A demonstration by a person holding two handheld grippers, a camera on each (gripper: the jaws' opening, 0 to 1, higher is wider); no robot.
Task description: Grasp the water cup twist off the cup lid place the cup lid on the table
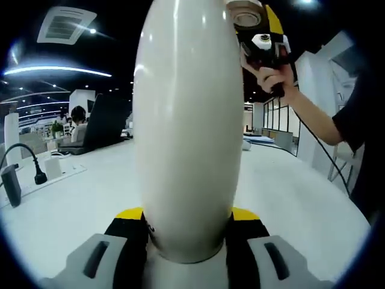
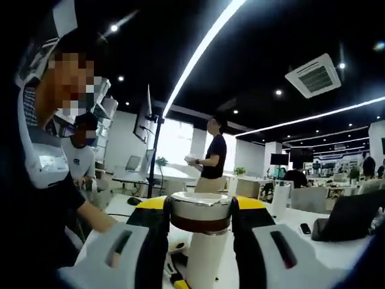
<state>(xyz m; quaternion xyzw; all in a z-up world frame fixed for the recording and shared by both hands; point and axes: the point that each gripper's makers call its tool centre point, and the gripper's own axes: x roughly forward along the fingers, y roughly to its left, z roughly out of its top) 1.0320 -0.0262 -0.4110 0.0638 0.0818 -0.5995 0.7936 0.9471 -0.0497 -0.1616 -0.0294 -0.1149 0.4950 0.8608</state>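
A tall white water cup (image 1: 186,120) stands upright above the white table (image 1: 289,192), and my left gripper (image 1: 187,220) is shut on its lower body, yellow and black pads on either side. In the right gripper view the cup's white lid (image 2: 201,208) with its brown band sits on top of the cup body (image 2: 204,262). My right gripper (image 2: 201,214) is shut on the lid from both sides. In the left gripper view the right gripper (image 1: 258,33) shows at the cup's top, held by a hand (image 1: 277,75). The cup hides the lid there.
On the left of the table stand a black gooseneck device (image 1: 27,162) and a small white box (image 1: 54,167). A person sits behind a dark screen (image 1: 105,120). A phone (image 2: 305,229) and a dark laptop (image 2: 352,220) lie to the right. A person (image 2: 213,156) stands further back.
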